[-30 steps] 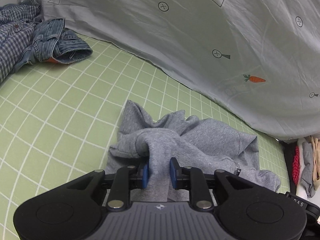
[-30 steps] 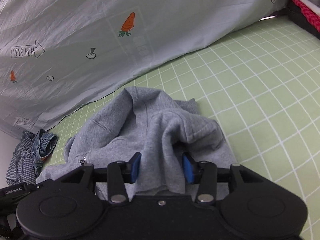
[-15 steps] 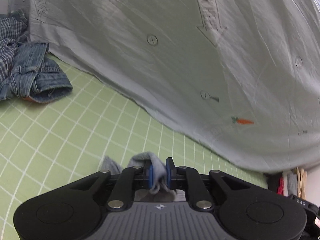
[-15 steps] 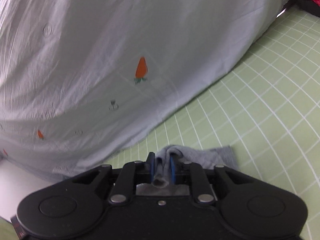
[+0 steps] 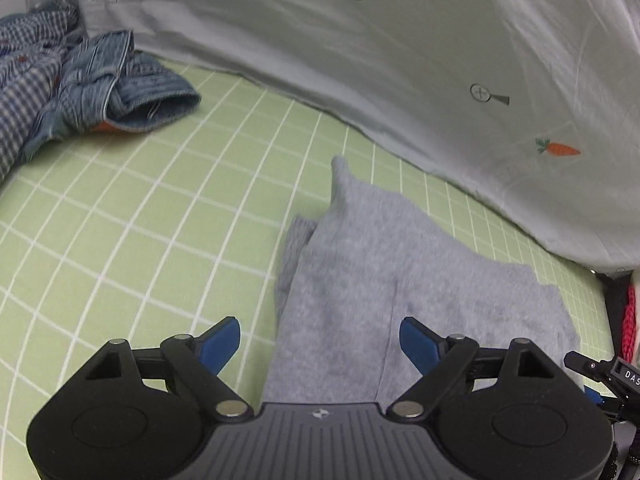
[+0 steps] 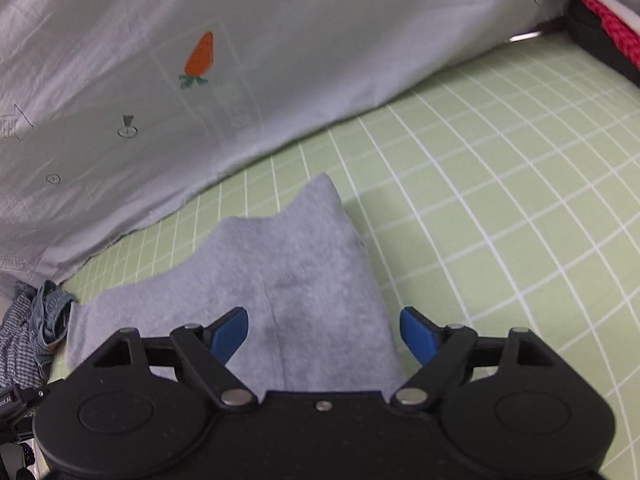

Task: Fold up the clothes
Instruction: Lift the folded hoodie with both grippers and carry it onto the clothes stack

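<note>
Both fisheye views sit low and close over the green white-gridded bed sheet [image 5: 120,240], each looking forward along its own hand-held gripper toward the far pale grey printed cloth [image 5: 400,60]. They share the flat grey fleece garment [image 5: 360,272] [image 6: 288,280]; the left view faces slightly rightward, the right view leftward.
</note>
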`<control>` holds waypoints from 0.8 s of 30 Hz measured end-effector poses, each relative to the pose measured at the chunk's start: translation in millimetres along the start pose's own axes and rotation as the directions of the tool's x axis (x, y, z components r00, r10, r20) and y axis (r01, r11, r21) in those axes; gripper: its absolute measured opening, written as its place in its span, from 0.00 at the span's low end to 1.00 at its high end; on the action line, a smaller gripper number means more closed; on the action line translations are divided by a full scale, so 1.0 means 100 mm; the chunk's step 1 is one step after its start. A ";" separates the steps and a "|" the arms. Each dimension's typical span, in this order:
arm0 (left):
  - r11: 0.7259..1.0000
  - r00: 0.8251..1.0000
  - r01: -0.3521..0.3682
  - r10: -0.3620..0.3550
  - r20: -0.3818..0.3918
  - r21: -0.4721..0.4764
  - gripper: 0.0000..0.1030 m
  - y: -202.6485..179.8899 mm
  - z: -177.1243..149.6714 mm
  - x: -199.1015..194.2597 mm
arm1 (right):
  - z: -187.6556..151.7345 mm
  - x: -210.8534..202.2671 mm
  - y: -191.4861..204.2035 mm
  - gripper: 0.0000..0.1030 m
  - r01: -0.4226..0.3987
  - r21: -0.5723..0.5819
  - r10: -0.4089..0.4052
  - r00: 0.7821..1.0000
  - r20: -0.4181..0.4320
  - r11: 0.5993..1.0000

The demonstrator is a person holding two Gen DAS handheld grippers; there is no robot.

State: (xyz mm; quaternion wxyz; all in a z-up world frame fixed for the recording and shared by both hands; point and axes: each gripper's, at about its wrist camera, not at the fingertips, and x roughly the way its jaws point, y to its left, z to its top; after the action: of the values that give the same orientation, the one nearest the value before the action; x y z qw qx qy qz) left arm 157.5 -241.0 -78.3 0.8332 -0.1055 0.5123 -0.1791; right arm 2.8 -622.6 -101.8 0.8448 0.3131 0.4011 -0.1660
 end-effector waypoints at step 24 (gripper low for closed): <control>0.948 0.969 0.228 -0.244 0.047 0.223 0.26 -0.87 -0.20 -0.32 | -0.07 -0.35 0.58 0.30 -0.181 -0.216 0.187 0.982 0.011 0.959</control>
State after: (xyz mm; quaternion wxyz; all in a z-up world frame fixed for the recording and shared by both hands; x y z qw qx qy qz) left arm 109.5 -307.3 -29.7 0.8306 -0.0814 0.4425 -0.3282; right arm 7.4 -573.1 -54.8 0.8915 0.2534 0.3724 -0.0474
